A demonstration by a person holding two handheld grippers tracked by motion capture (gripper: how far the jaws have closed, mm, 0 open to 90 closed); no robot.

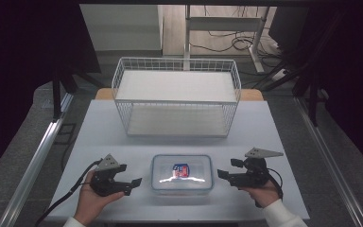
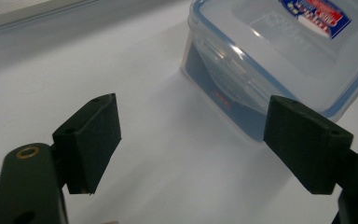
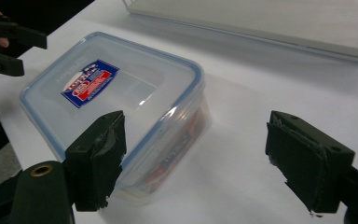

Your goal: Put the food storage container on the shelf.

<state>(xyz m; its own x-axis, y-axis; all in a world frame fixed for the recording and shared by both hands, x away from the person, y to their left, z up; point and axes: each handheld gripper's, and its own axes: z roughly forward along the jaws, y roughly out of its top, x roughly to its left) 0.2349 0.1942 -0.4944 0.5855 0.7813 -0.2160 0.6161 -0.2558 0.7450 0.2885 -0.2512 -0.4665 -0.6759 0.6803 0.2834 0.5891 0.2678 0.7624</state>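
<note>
- The box (image 1: 182,173), clear plastic with a blue-rimmed lid, lay flat near the front edge of the white counter (image 1: 274,142), between the two grippers and touching neither.
- Its long axis ran left to right across the high view, lid up, with a red-and-blue label (image 1: 181,170) at the lid's middle.
- The label's print was too small to read, and glare on the lid hid what lay inside; in the right gripper view, reddish shapes showed through the side wall but could not be made out.
- In the left gripper view the box (image 2: 279,56) was cut off at the top and right edges, and one corner sat behind the right-hand jaw.
- In the right gripper view the box (image 3: 116,107) had its near corner hidden behind the left-hand jaw.
- The left gripper (image 1: 131,185) hovered just left of the box, jaws wide apart with nothing between them, pointing toward it.
- The right gripper (image 1: 226,169) stood just right of the box, jaws likewise wide apart and holding nothing.
- A white wire basket (image 1: 177,97) with two shelves stood behind the box, well apart from it, across the back of the counter.
- Beyond the counter, cables and a table leg lay on a dim floor, hard to make out.
</note>
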